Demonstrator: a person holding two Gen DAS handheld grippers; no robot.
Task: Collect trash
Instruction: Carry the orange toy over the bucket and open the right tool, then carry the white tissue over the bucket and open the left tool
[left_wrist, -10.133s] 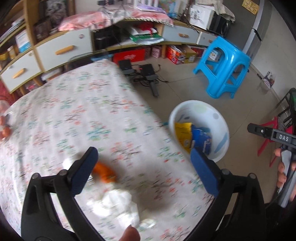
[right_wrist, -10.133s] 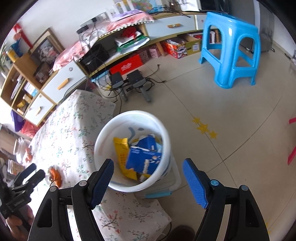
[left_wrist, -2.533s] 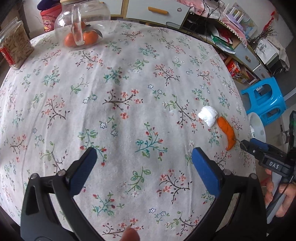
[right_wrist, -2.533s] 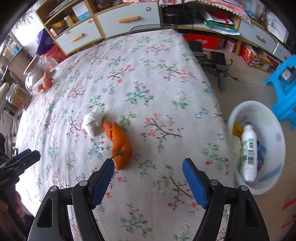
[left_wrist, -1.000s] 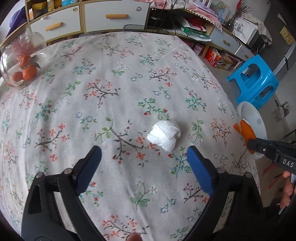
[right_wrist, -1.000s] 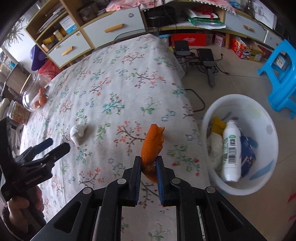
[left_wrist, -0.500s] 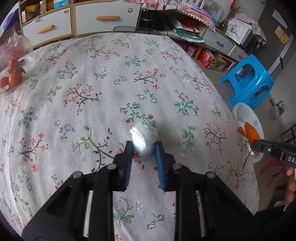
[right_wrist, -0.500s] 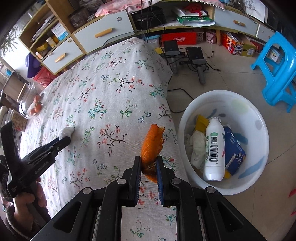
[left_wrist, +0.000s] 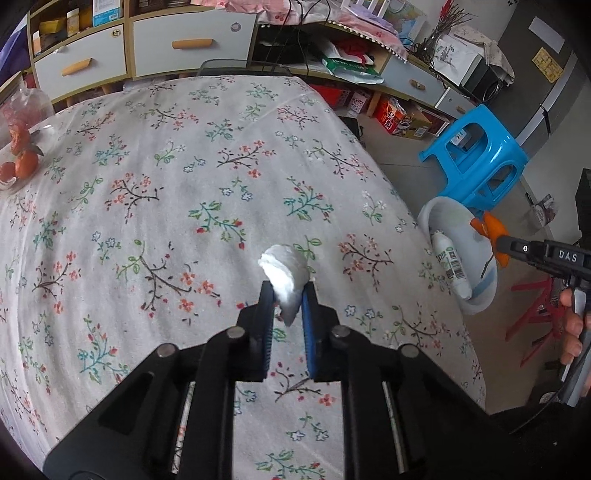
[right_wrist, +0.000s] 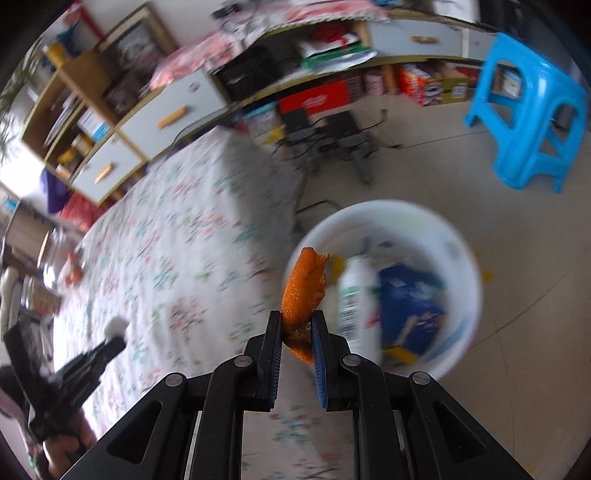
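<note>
My left gripper (left_wrist: 288, 299) is shut on a white crumpled tissue (left_wrist: 286, 271) and holds it over the flowered tablecloth (left_wrist: 166, 184). My right gripper (right_wrist: 297, 326) is shut on an orange peel (right_wrist: 303, 288) and holds it in the air at the near rim of the white trash basin (right_wrist: 458, 236) on the floor. The basin holds a white bottle (right_wrist: 354, 295), a blue carton (right_wrist: 406, 299) and yellow wrappers. In the left wrist view the peel (left_wrist: 493, 230) hangs over the basin (left_wrist: 441, 210). The right wrist view is blurred.
A blue plastic stool (left_wrist: 480, 155) stands on the floor behind the basin. A glass jar with oranges (left_wrist: 18, 147) sits at the table's far left. Shelves and drawers (left_wrist: 184, 48) line the back wall. Black boxes with cables (right_wrist: 332, 140) lie on the floor.
My right gripper has carried the orange peel off the table edge to the basin's rim. My left gripper, shut on the tissue, has lifted it slightly toward the table's right side.
</note>
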